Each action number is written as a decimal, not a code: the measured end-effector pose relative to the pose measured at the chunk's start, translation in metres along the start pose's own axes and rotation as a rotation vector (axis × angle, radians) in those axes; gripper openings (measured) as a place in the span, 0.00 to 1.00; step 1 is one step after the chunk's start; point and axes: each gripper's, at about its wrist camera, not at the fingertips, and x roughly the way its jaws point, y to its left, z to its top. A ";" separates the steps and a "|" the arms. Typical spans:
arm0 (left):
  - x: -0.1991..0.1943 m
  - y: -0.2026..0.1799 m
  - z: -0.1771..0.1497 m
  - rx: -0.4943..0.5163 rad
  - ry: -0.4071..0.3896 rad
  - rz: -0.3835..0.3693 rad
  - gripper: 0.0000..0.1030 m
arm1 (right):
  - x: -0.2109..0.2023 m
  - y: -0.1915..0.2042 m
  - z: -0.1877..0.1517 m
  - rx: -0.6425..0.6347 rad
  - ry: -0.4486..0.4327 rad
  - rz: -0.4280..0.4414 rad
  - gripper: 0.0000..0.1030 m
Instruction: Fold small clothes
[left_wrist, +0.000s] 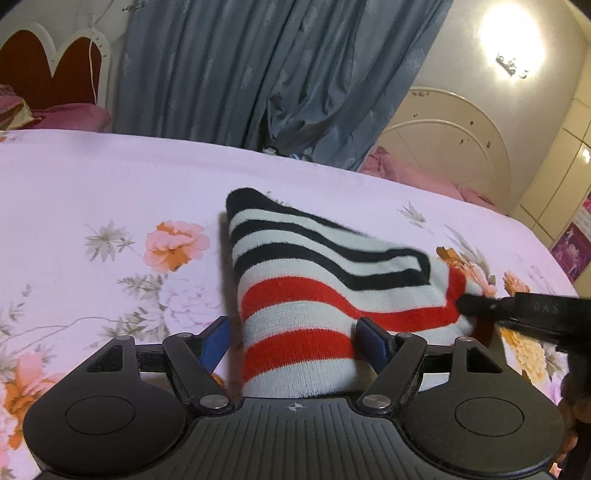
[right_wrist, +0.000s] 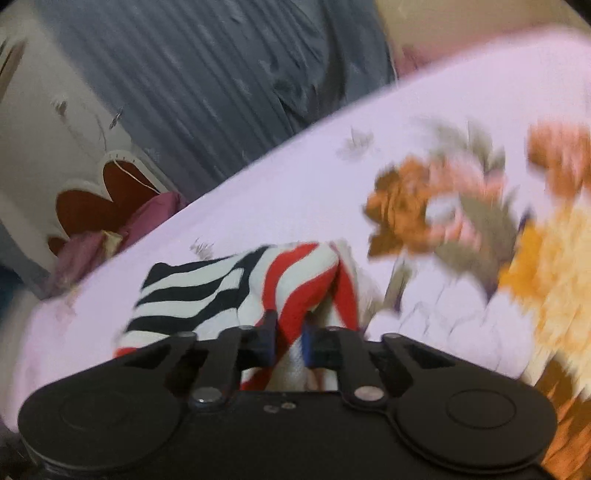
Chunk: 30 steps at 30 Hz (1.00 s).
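Note:
A small knit garment (left_wrist: 314, 280) with black, white and red stripes lies on the pink floral bedsheet (left_wrist: 92, 177). My left gripper (left_wrist: 295, 339) stands wide open with the garment's near end lying between its blue-padded fingers. My right gripper (right_wrist: 288, 341) is shut on a red-striped corner of the garment (right_wrist: 221, 291) and lifts it off the sheet. The right gripper's black finger also shows in the left wrist view (left_wrist: 480, 304), at the garment's right corner. The right wrist view is blurred by motion.
The bed's far edge (left_wrist: 258, 149) runs in front of grey-blue curtains (left_wrist: 258, 66). A red and white headboard (left_wrist: 55, 70) with pink pillows (left_wrist: 70, 116) stands at the left. A white wardrobe (left_wrist: 546, 177) is at the right.

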 end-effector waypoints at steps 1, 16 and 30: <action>0.002 -0.001 0.000 0.000 0.002 -0.005 0.71 | -0.003 0.006 -0.002 -0.070 -0.025 -0.034 0.10; 0.014 -0.012 -0.003 0.036 0.023 0.018 0.71 | -0.040 0.016 -0.003 -0.130 -0.058 0.012 0.25; -0.025 -0.008 -0.032 0.091 0.027 -0.027 0.71 | -0.032 0.028 -0.056 -0.349 0.032 -0.043 0.03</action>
